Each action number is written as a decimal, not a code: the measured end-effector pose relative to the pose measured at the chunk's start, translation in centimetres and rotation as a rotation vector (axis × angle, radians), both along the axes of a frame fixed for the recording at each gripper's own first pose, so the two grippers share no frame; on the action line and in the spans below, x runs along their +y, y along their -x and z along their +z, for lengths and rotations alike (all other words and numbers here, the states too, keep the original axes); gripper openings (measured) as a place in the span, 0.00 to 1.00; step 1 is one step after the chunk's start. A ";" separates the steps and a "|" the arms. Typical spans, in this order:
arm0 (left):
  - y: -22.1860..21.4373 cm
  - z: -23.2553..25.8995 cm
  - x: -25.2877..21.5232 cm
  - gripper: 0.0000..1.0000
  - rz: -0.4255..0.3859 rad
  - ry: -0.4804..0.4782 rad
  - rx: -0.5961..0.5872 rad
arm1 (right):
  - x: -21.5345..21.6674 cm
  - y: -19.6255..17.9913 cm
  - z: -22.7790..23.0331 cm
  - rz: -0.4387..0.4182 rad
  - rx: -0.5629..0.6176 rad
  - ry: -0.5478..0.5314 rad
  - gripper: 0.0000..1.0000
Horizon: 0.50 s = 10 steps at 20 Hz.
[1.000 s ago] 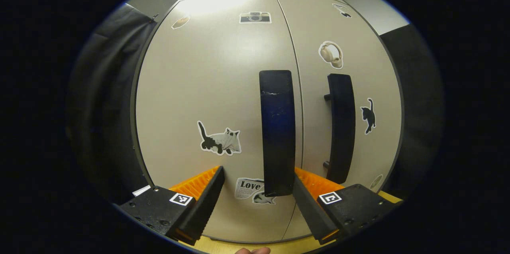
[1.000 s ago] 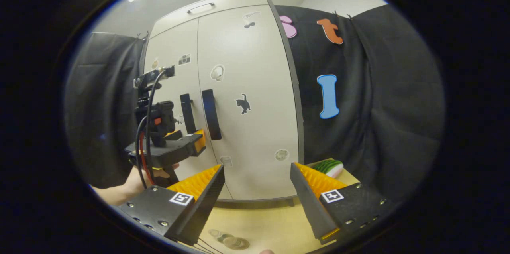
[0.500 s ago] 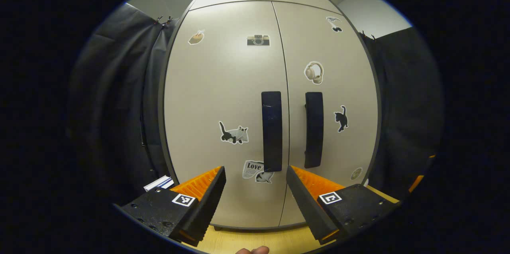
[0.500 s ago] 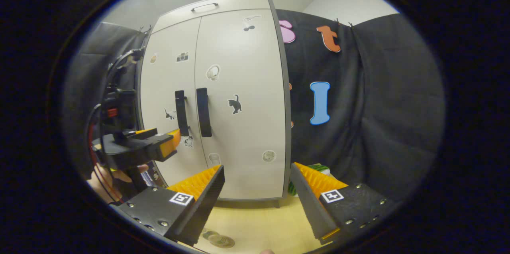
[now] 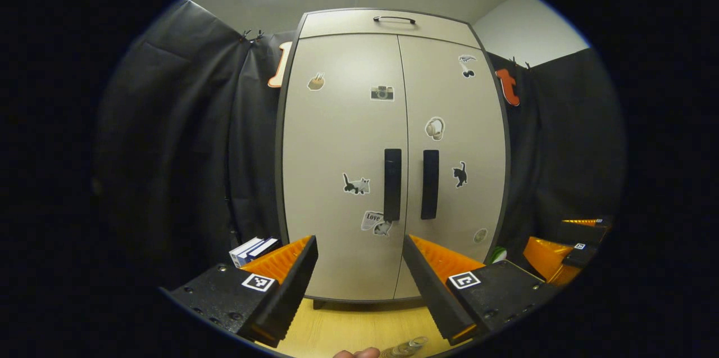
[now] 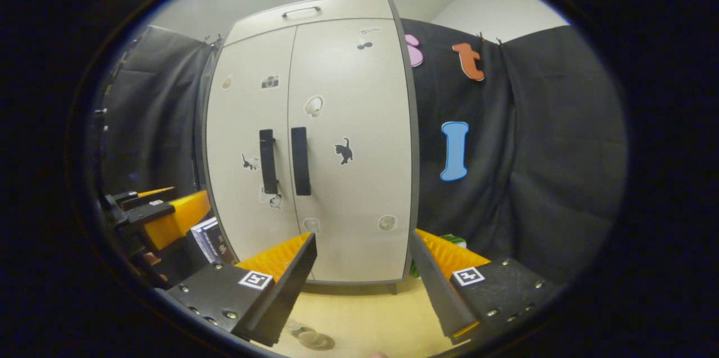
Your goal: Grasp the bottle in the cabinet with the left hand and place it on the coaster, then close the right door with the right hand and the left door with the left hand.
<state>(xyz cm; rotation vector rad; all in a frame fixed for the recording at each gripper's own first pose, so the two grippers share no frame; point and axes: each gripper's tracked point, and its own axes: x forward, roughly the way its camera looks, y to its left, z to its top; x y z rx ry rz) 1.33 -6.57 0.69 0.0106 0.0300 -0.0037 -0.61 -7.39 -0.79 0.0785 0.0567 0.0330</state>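
Observation:
The cream cabinet (image 5: 342,139) stands with both doors shut and flush, its two dark handles (image 5: 392,184) side by side at the middle seam. My left gripper (image 5: 359,285) hangs open and empty, well back from the left door. In the right gripper view the cabinet (image 6: 348,94) sits left of centre, and my right gripper (image 6: 362,285) is open with nothing between its fingers. A clear glassy object (image 5: 405,347) peeks in at the bottom edge on the table, also seen as a clear glassy object (image 6: 314,339); I cannot tell whether it is the bottle.
Books (image 5: 253,248) lean beside the cabinet's left foot. A green striped item (image 6: 455,241) lies at its right foot. The other gripper (image 5: 573,245) shows far right in the left gripper view. The light wooden table (image 6: 365,313) runs in front of the cabinet.
My left gripper has drawn back from the left door's handle, so the cabinet looks smaller. The right gripper moved back slightly. Both doors stay shut.

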 end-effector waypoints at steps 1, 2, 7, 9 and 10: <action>0.5 -0.2 0.2 0.96 0.008 0.011 0.006 | 0.0 0.2 0.0 -0.002 -0.002 0.001 1.00; 0.9 -0.2 0.3 0.96 0.005 0.024 0.003 | 0.1 0.4 0.1 -0.003 -0.005 0.002 1.00; 1.7 -0.7 0.9 0.97 0.014 0.034 0.011 | 0.2 0.9 0.3 -0.001 -0.011 0.000 1.00; 1.7 -0.7 1.1 0.97 0.014 0.064 0.012 | 0.3 1.0 0.2 -0.003 -0.006 0.008 1.00; 1.7 -0.7 1.2 0.97 0.016 0.065 0.014 | 0.4 0.9 0.1 0.000 -0.007 0.008 1.00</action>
